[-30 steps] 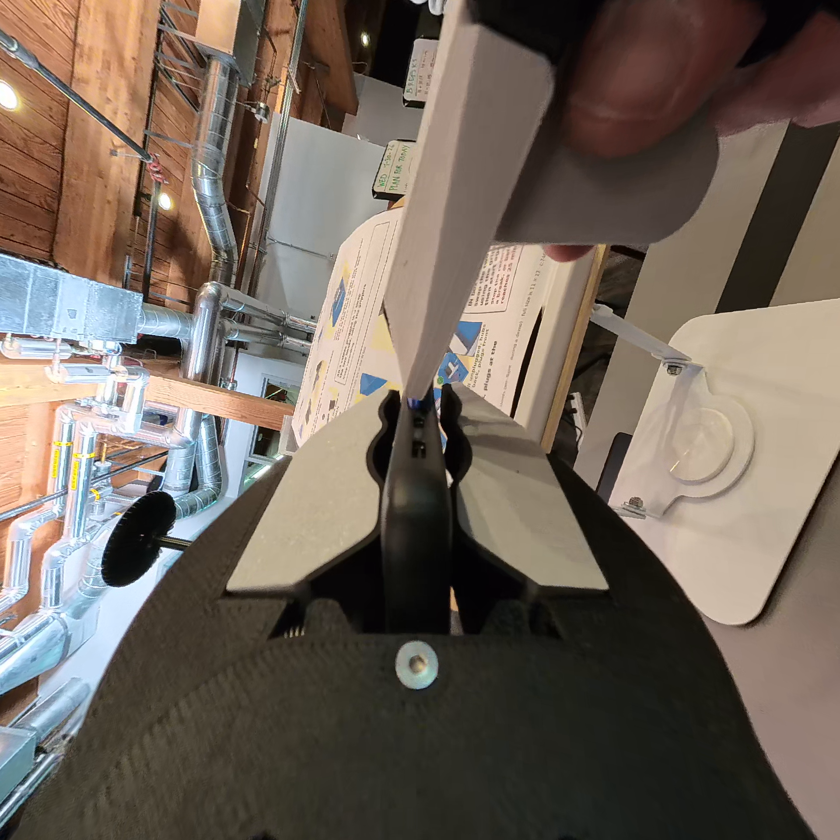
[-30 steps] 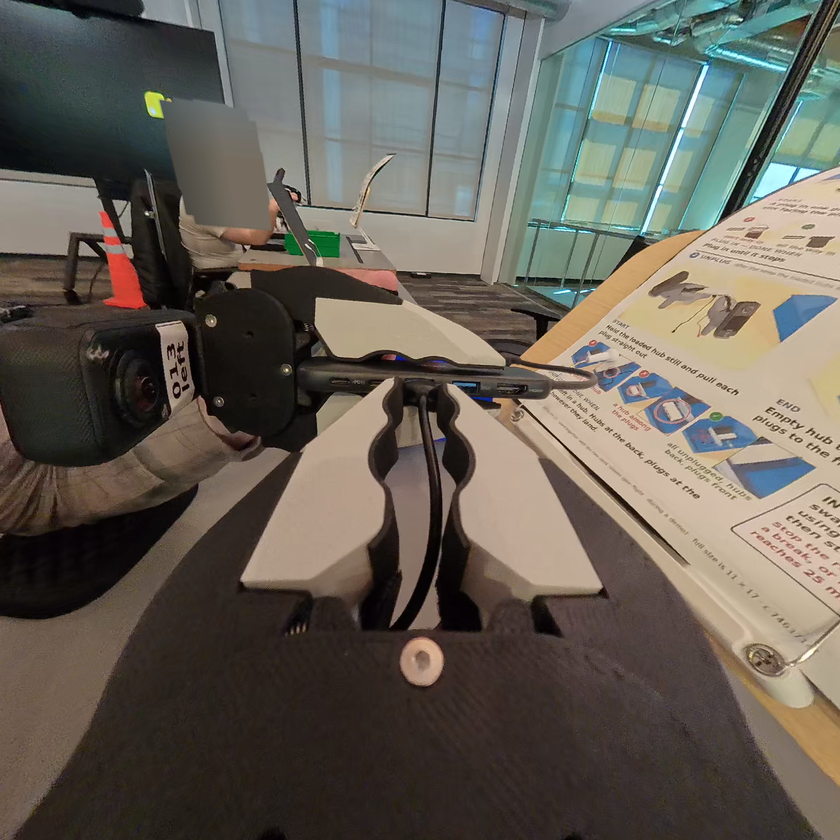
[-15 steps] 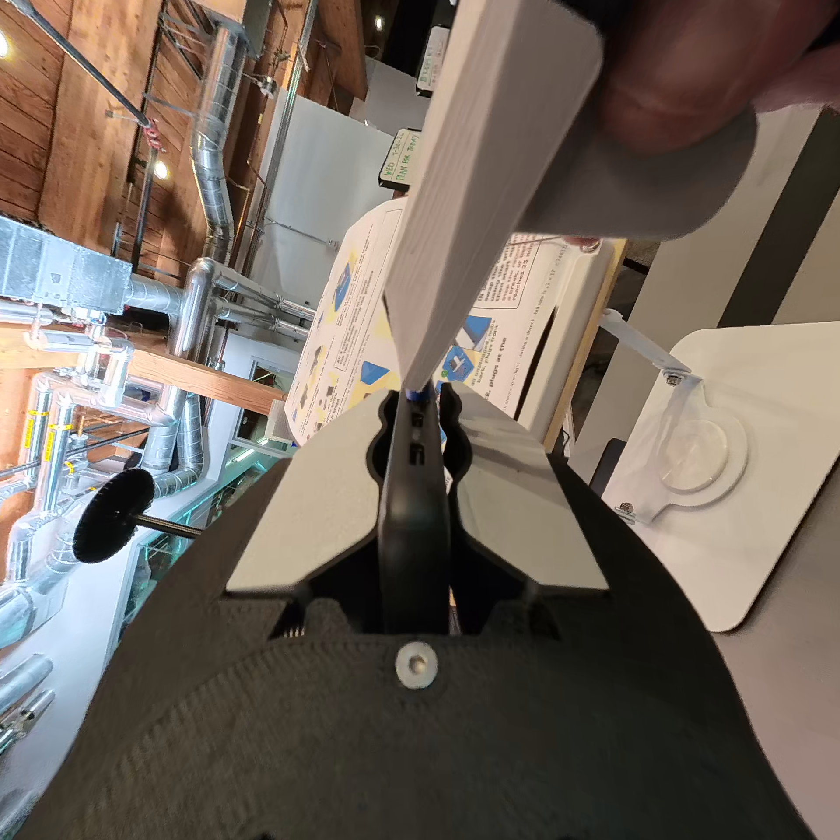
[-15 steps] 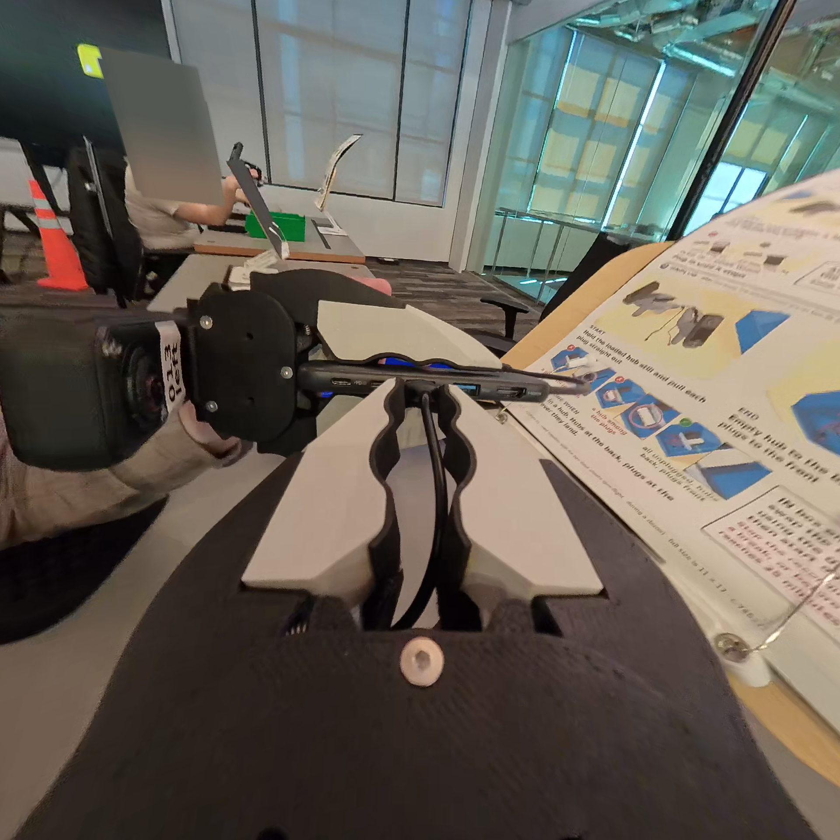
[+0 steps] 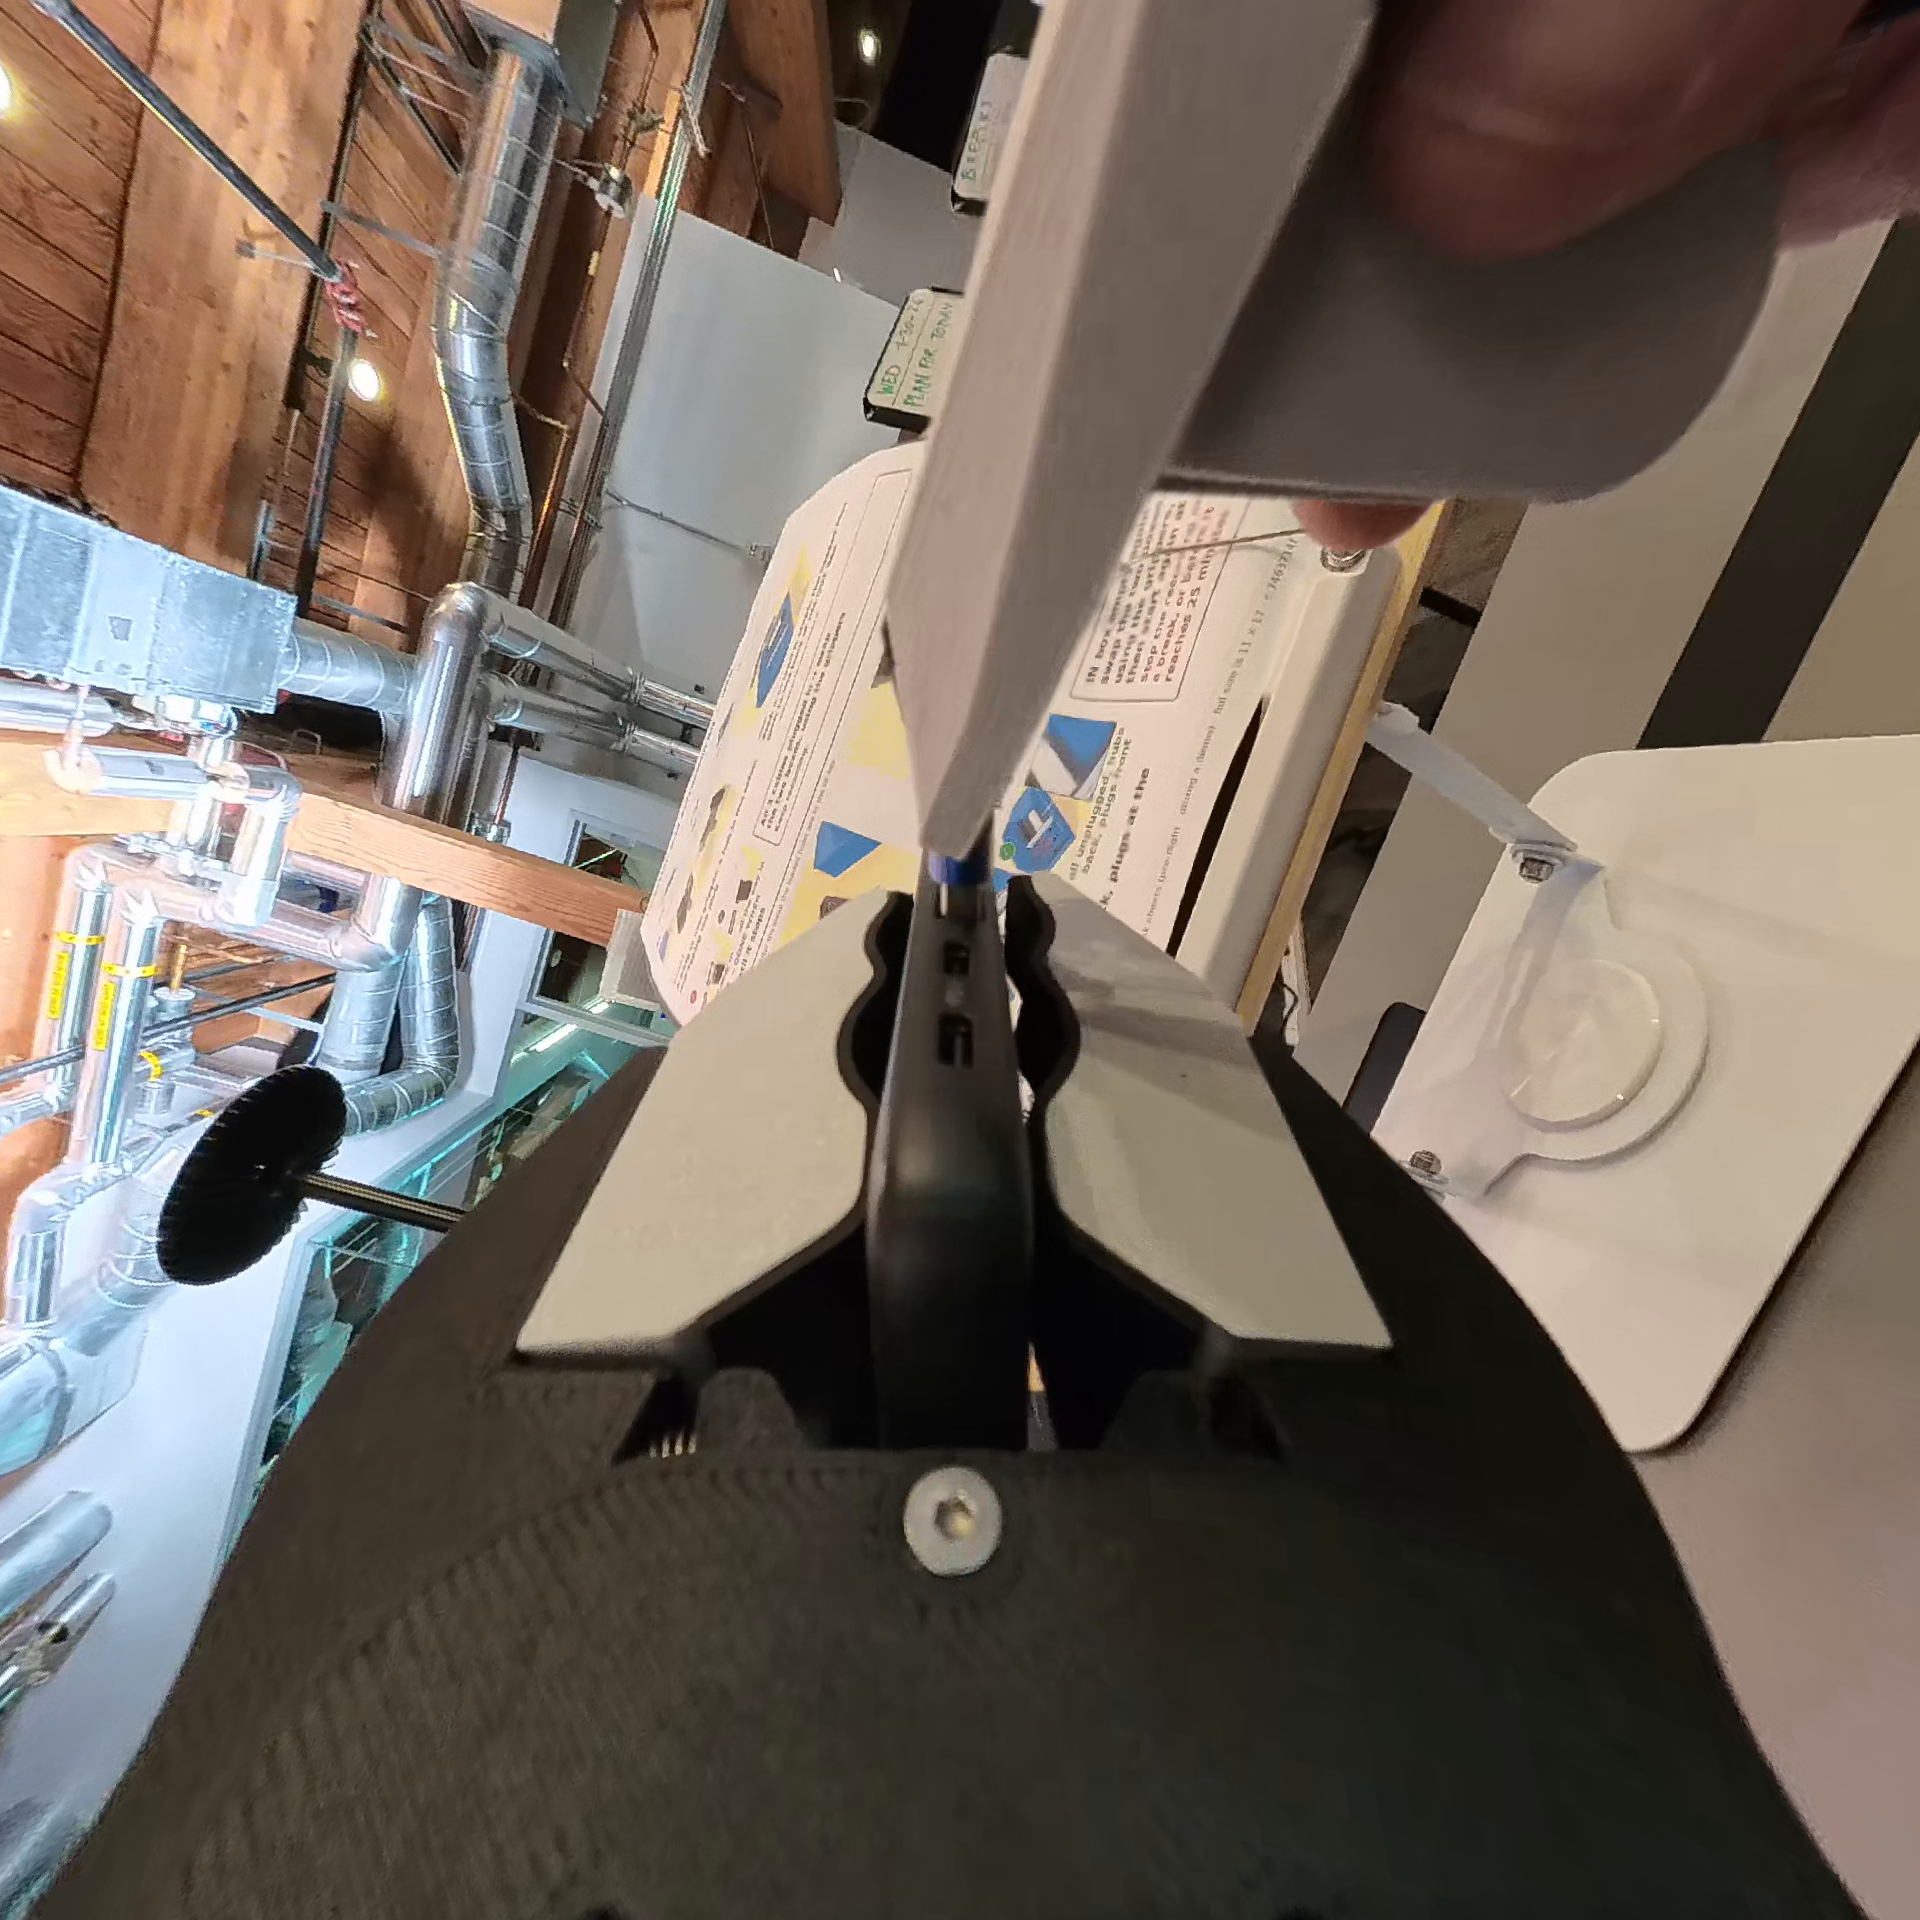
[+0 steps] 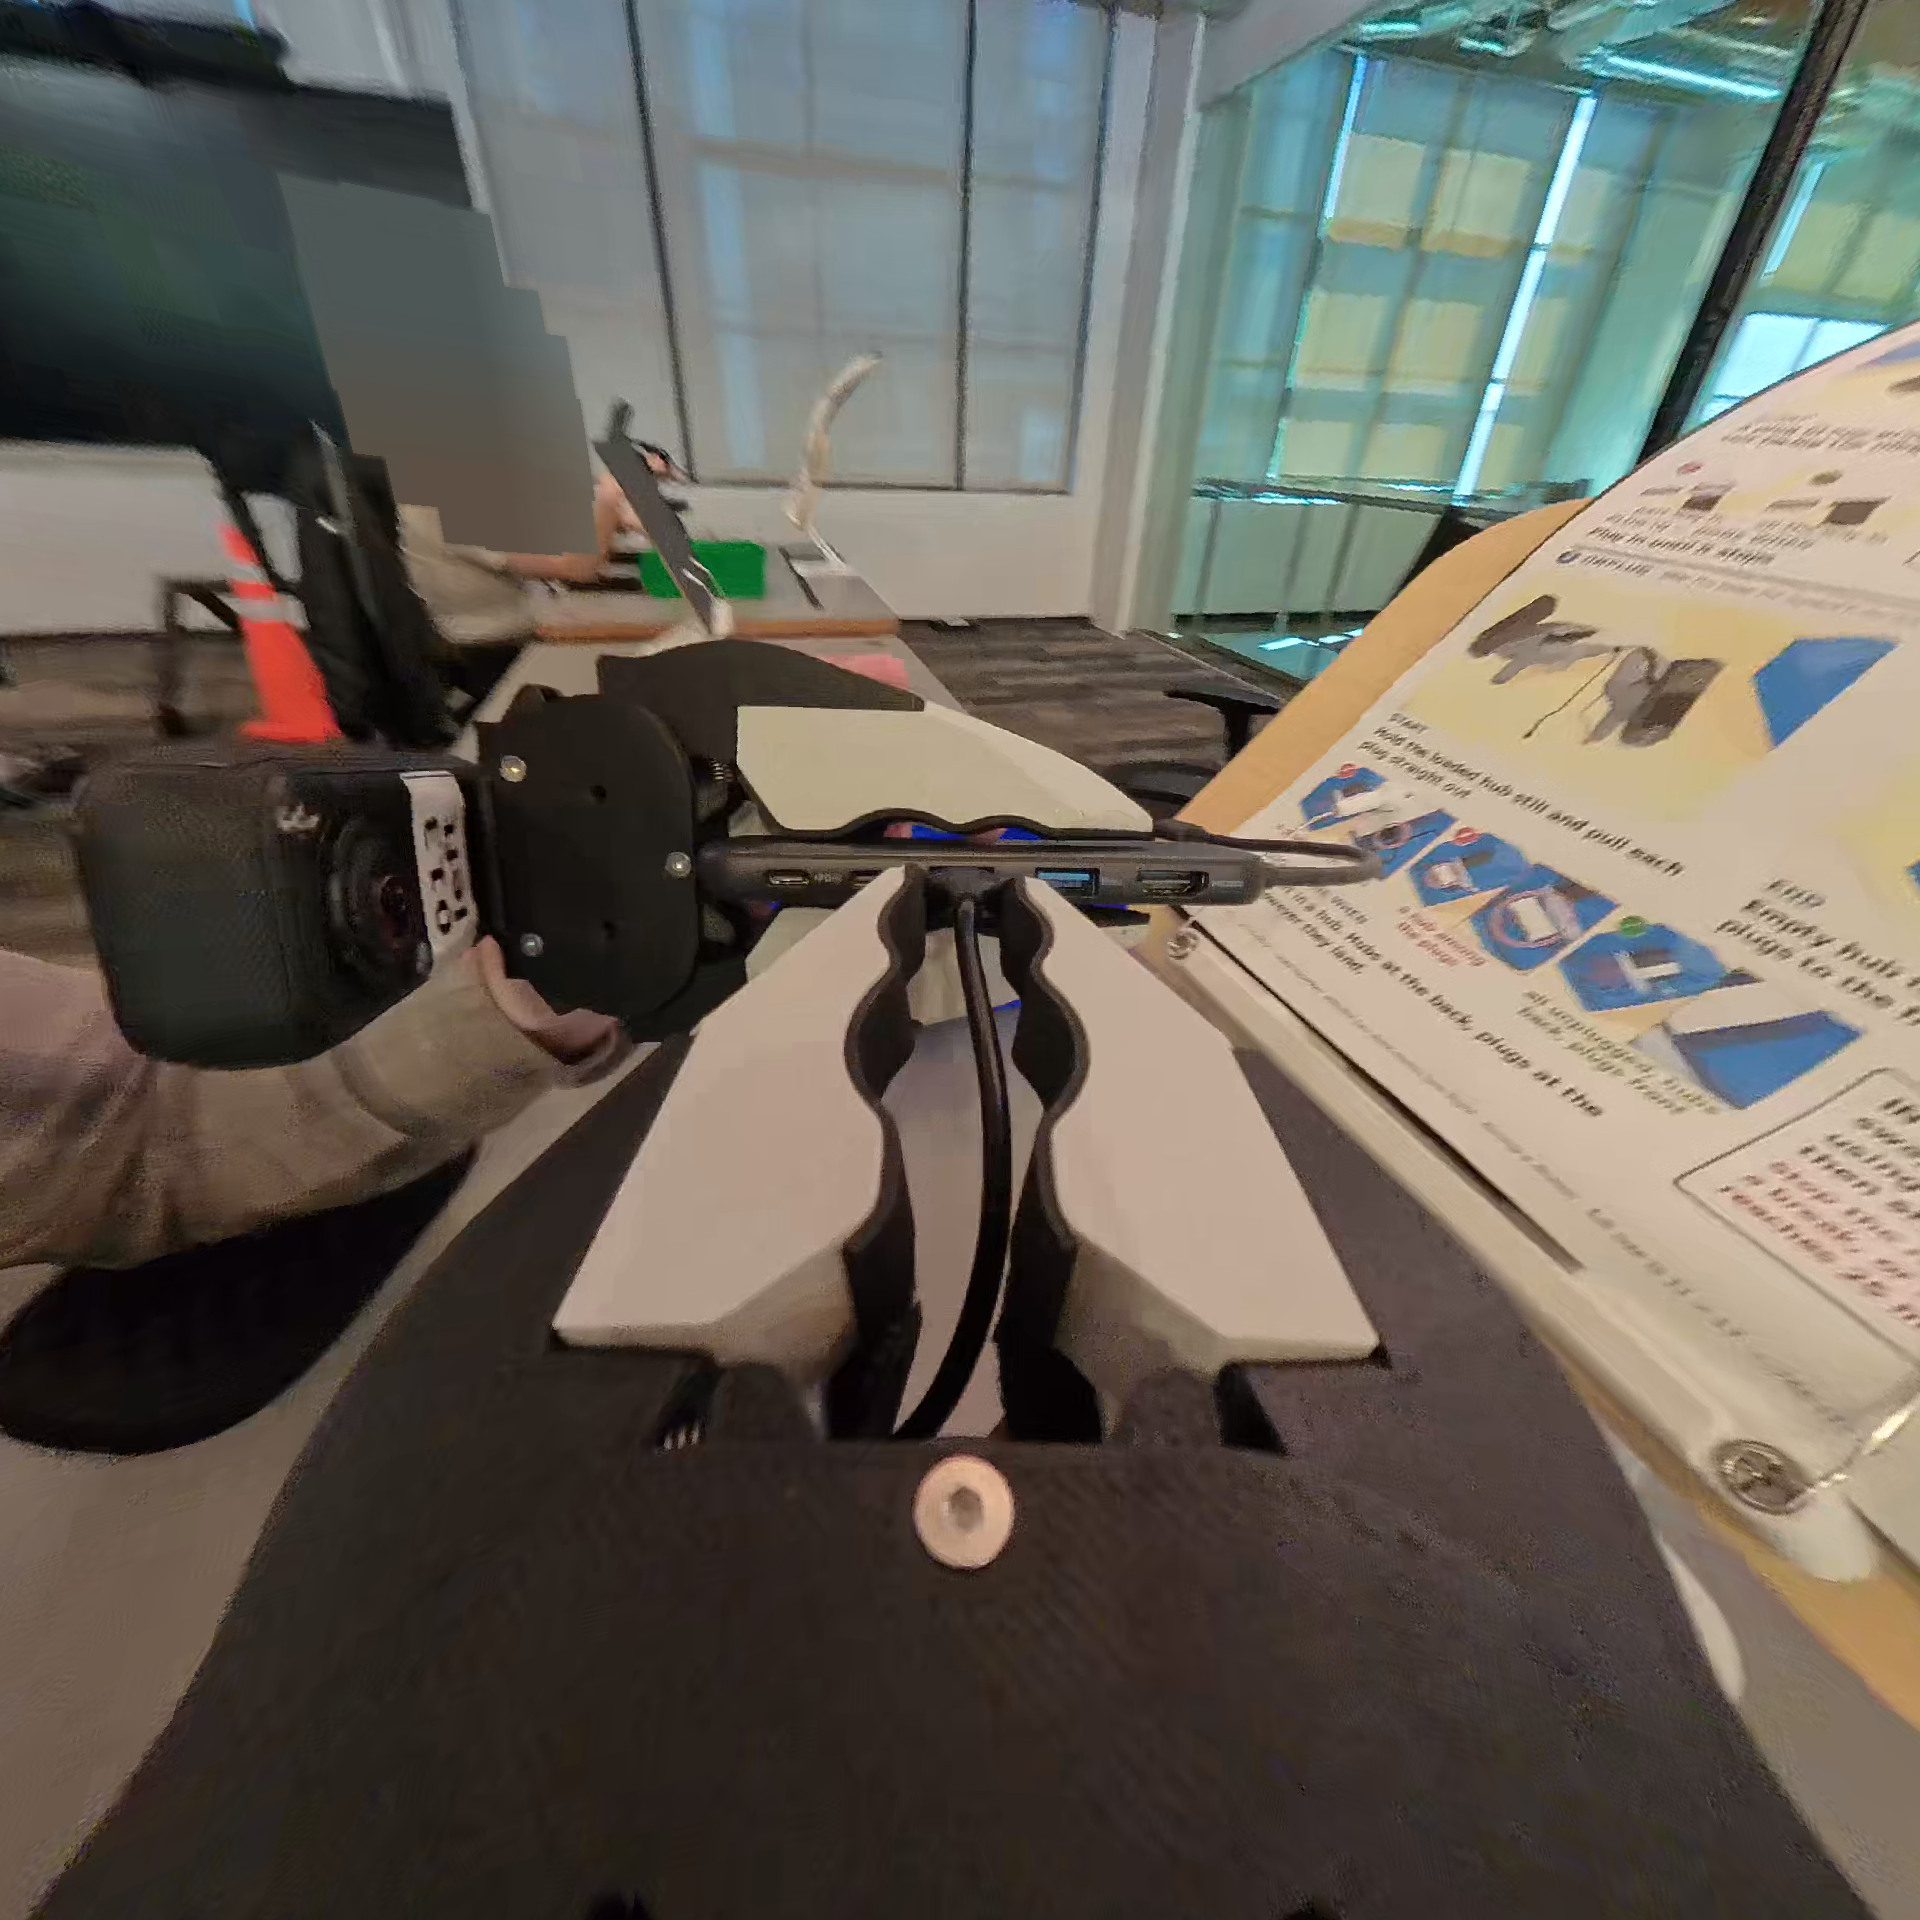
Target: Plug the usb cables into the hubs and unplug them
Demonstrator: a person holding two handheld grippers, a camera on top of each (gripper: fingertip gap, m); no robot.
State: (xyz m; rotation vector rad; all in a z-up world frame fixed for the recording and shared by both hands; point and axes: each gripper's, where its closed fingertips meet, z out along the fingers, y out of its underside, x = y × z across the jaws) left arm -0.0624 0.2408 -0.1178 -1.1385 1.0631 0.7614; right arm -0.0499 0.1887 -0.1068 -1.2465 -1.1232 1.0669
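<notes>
Right gripper (image 6: 961,904) closed on the plug (image 6: 961,883) seated mid-row in the hub (image 6: 977,878), cable (image 6: 987,1143) trailing back between the fingers; left gripper (image 5: 951,935) clamped edge-on over the hub's length, held in mid-air. Judged risks: bent plug or strained port from an off-axis pull, hub slipping in the clamp, cable snagging in the finger notches. Instruction board (image 6: 1558,935) just beside the hub's right end, limiting sideways travel; white stand (image 5: 1662,1039) farther off.
</notes>
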